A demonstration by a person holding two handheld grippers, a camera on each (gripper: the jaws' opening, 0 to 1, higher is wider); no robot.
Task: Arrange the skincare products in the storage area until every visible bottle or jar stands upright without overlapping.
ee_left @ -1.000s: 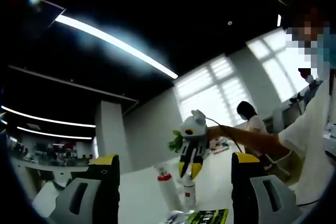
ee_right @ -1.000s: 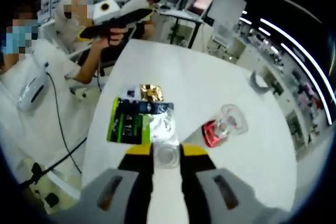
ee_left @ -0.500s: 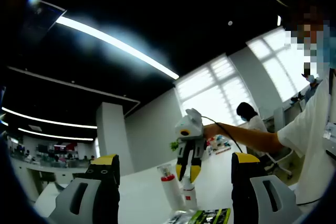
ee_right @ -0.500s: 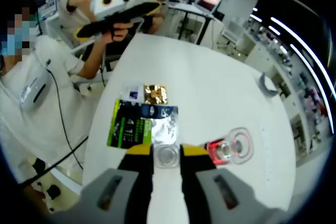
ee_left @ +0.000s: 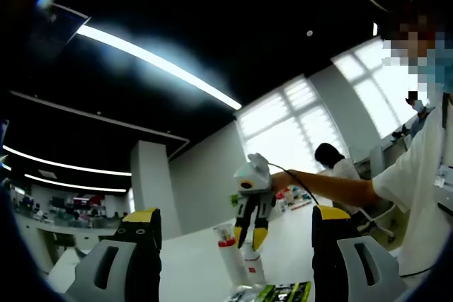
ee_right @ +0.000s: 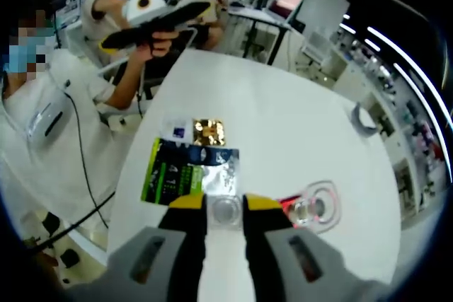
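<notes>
In the right gripper view my right gripper [ee_right: 225, 204] points down at the white table [ee_right: 283, 125], shut on the clear cap of a white bottle [ee_right: 226, 212]. Just right of it stands a bottle with a red collar and clear cap [ee_right: 311, 206]. In the left gripper view the right gripper [ee_left: 249, 237] holds the white bottle [ee_left: 253, 265] upright by its top, close beside the red-collared bottle [ee_left: 228, 252]. My left gripper [ee_left: 236, 216] is open, with nothing between its jaws. A person's hand holds the left gripper [ee_right: 113, 42] off the table's far left.
Flat packets lie on the table ahead of the right gripper: a green one [ee_right: 170, 171], a silver one [ee_right: 216, 167], a gold one [ee_right: 209, 131] and a small blue-and-white one [ee_right: 177, 131]. A grey curved piece [ee_right: 361, 119] rests far right. People stand around the table's edge.
The right gripper, still shut on the white bottle, has edged left and slightly up, closer to the red-collared bottle. The left gripper stays open and nearly still.
</notes>
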